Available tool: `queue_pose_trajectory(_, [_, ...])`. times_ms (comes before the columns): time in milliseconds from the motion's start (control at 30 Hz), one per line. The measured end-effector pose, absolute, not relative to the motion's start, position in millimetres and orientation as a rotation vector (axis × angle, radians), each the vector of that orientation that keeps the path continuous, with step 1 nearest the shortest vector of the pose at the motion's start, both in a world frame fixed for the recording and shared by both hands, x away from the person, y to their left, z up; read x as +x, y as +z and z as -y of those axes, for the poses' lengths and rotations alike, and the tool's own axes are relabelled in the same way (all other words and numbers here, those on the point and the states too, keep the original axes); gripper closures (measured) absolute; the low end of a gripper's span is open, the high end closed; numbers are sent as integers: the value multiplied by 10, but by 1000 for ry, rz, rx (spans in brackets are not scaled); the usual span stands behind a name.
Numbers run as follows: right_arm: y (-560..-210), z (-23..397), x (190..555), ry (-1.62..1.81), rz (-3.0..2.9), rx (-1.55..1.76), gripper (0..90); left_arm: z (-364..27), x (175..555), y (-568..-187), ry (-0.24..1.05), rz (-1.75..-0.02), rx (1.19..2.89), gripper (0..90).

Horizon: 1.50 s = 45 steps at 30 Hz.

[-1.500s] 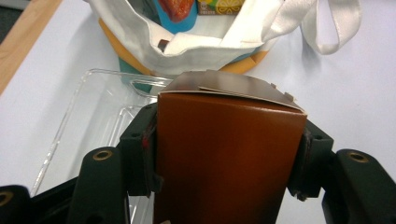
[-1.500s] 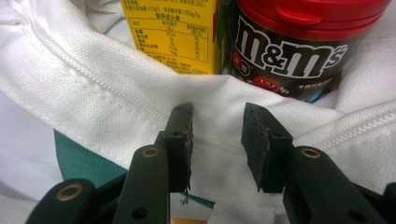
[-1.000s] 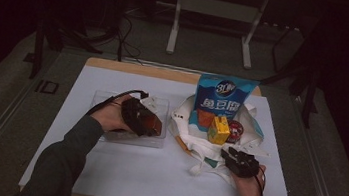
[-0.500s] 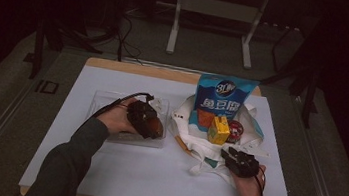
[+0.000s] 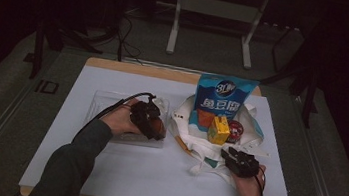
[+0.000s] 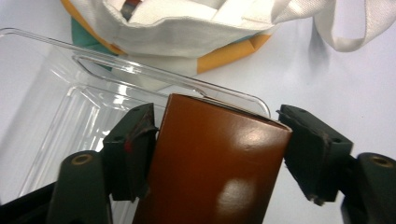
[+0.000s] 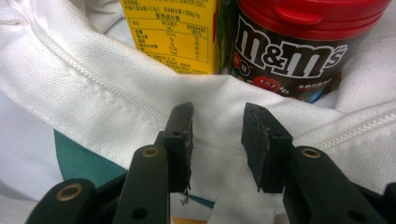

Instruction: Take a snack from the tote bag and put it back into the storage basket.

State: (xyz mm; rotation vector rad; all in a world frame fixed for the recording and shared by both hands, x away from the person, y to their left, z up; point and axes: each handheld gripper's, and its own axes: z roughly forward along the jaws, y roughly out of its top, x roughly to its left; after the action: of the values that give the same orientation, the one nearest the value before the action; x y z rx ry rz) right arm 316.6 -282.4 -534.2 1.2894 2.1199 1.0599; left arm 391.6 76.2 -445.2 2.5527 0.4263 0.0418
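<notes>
From the high view I see my left tongs (image 5: 152, 123) over the clear plastic tray (image 5: 101, 104) on the white surface (image 5: 153, 171), but the hand hides what they carry. The left gripper view settles it: a glossy brown rectangular carton (image 6: 215, 163) stands between the jaws at the tray's near rim. The left pad touches its side, while a narrow gap shows at the right pad; the jaws have just been opening, so I read the carton as released.

My right tongs (image 5: 240, 161) rest at the near edge of the white canvas tote bag (image 5: 197, 141). The right gripper view shows their jaws parted over the bag's hem, clamping nothing, with a yellow drink carton (image 7: 170, 35) and a red-lidded M&M's tub (image 7: 299, 44) just beyond.
</notes>
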Motion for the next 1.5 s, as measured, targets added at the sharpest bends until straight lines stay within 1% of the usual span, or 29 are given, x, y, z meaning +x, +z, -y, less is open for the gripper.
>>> queue_pose_trajectory(233, [-5342,2823,3166,1060,-2120,1289,635,-739,3909,-4447,46,-440,2550,254])
queue_pose_trajectory(300, [-5342,2823,3165,1059,-2120,1289,635,-743,3918,-4432,32,-448,2543,232])
queue_pose_trajectory(467, [-5342,2823,3165,1059,-2120,1290,635,-778,3932,-4364,10,-458,2473,231])
queue_pose_trajectory(767, [-5343,2825,3167,1061,-2120,1288,634,-761,3875,-4209,71,-431,2413,244])
queue_pose_trajectory(867, [-5343,2825,3167,1061,-2120,1288,635,-764,3868,-4165,87,-429,2391,265])
queue_pose_trajectory(1000, [-5342,2826,3167,1061,-2120,1289,635,-780,3877,-4126,89,-439,2357,265])
queue_pose_trajectory(1100, [-5342,2826,3167,1061,-2120,1289,635,-787,3885,-4097,100,-445,2336,253])
queue_pose_trajectory(1233, [-5342,2825,3167,1061,-2119,1287,635,-786,3881,-4063,83,-440,2308,226])
queue_pose_trajectory(1300, [-5343,2826,3168,1061,-2119,1287,635,-778,3877,-4045,99,-446,2301,213])
queue_pose_trajectory(1400, [-5343,2826,3168,1061,-2119,1287,635,-776,3889,-4010,122,-476,2271,222])
queue_pose_trajectory(1433, [-5343,2825,3168,1061,-2119,1287,635,-774,3903,-4003,91,-480,2252,228])
queue_pose_trajectory(1500, [-5343,2825,3167,1061,-2119,1287,635,-762,3905,-3988,98,-488,2246,228])
